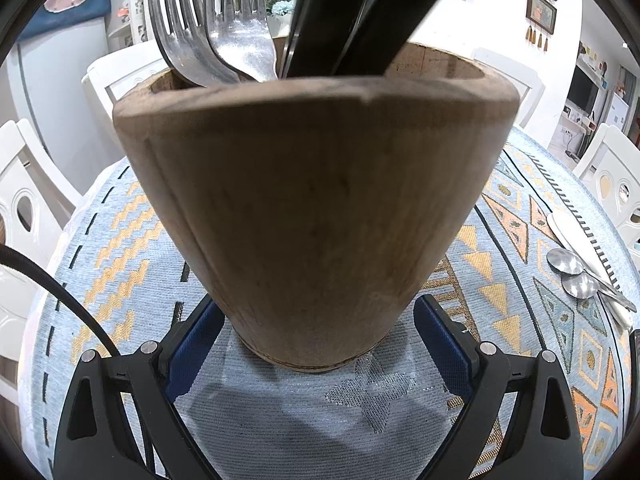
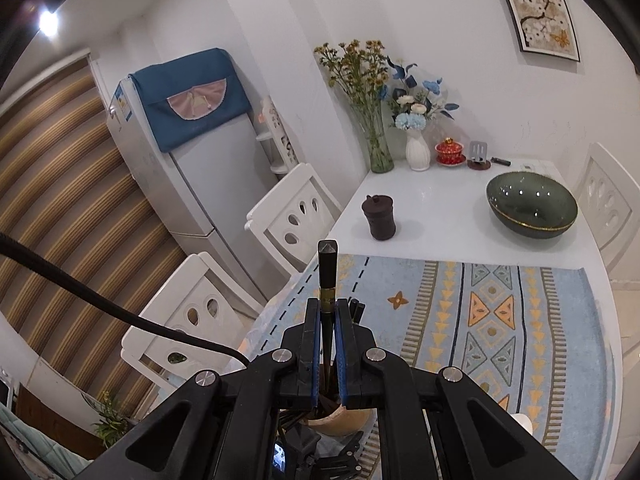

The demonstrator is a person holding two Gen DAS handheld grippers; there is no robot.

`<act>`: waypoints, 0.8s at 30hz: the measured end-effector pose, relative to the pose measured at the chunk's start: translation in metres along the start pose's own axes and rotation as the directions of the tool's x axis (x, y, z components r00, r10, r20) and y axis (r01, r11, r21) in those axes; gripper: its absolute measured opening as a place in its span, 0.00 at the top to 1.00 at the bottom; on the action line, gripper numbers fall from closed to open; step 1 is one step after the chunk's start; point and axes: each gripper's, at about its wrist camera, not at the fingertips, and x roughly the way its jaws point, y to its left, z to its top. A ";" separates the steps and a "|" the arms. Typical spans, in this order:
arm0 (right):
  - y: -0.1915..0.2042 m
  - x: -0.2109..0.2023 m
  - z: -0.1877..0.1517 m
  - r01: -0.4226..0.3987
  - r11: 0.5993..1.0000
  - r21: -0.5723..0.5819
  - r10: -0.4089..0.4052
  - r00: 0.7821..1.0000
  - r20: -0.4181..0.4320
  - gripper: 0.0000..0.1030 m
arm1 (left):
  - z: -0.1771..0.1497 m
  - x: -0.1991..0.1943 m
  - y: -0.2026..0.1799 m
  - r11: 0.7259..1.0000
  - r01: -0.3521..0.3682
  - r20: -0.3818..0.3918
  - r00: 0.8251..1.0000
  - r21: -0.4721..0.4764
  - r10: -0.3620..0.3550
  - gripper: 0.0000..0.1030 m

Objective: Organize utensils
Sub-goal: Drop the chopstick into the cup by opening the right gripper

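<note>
**Chopstick going into the holder**

The right gripper [image 2: 328, 344] is clamping a dark chopstick [image 2: 327, 276] between narrow jaws, its squared top and gold band sticking up past the pads. Below the jaws, the rim of the wooden holder [image 2: 340, 420] is just showing, so the chopstick's lower end is probably hanging over or inside the opening, though the tip is hidden.

The left gripper [image 1: 316, 344] is sitting with jaws wide on either side of the holder's [image 1: 316, 208] base on the counter [image 1: 120, 240]; whether the pads are touching the wood is unclear. Bracing it would be helping here.

To do this well, keep the chopstick near upright, lower it clear of the forks [image 1: 212, 36] and the dark handles [image 1: 340, 16] already standing inside, and release only once it is well down.

The holder is a plain brown wooden cup, flaring upward. Two spoons [image 1: 576, 276] and a white utensil [image 1: 576, 240] are lying well apart to the right, still unsorted
</note>
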 end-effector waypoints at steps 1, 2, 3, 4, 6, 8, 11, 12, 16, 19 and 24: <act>0.000 0.001 0.000 -0.003 1.000 0.001 0.003 1.000 -0.005 0.94 | 0.000 0.000 0.000 1.000 0.000 0.000 1.000 0.000 0.000 0.08; 0.000 0.001 0.000 0.000 1.000 0.000 0.000 1.000 -0.008 0.94 | 0.000 0.000 0.000 1.000 0.000 0.000 1.000 0.000 0.000 0.08; 0.001 0.002 0.000 0.004 1.000 -0.003 -0.004 1.000 -0.010 0.94 | 0.000 0.000 0.000 1.000 0.000 0.001 1.000 0.000 0.000 0.08; 0.001 0.002 0.000 0.006 1.000 -0.004 -0.006 1.000 -0.013 0.94 | 0.000 0.000 0.000 1.000 0.000 0.000 1.000 0.000 0.000 0.08; 0.002 0.003 0.000 0.004 1.000 -0.002 -0.004 1.000 -0.021 0.94 | 0.000 0.000 0.000 1.000 0.000 0.000 1.000 0.000 0.000 0.08; 0.003 0.004 0.000 0.003 1.000 -0.004 -0.003 1.000 -0.031 0.94 | 0.000 0.000 0.000 1.000 0.000 0.000 1.000 0.000 0.000 0.08; 0.007 0.007 0.000 0.016 0.999 -0.032 -0.018 0.999 -0.041 0.94 | 0.000 0.000 0.000 1.000 0.000 0.000 1.000 0.000 0.000 0.08; 0.009 0.008 0.000 0.020 0.999 -0.039 -0.021 0.999 -0.045 0.94 | 0.000 -0.001 0.000 1.000 0.000 0.000 1.000 0.000 0.000 0.08; 0.019 0.015 0.001 0.011 0.997 -0.078 -0.018 0.996 -0.090 0.93 | 0.000 -0.001 0.001 1.000 0.007 0.002 1.000 -0.005 -0.007 0.08; 0.024 0.016 0.001 -0.026 0.994 -0.103 0.016 0.995 -0.098 0.91 | 0.000 -0.001 0.000 1.000 0.007 0.002 1.000 -0.004 -0.007 0.08; 0.020 0.009 0.004 -0.035 0.995 -0.092 0.029 0.998 -0.057 0.90 | 0.001 0.000 0.001 1.000 0.006 0.002 1.000 -0.003 -0.006 0.08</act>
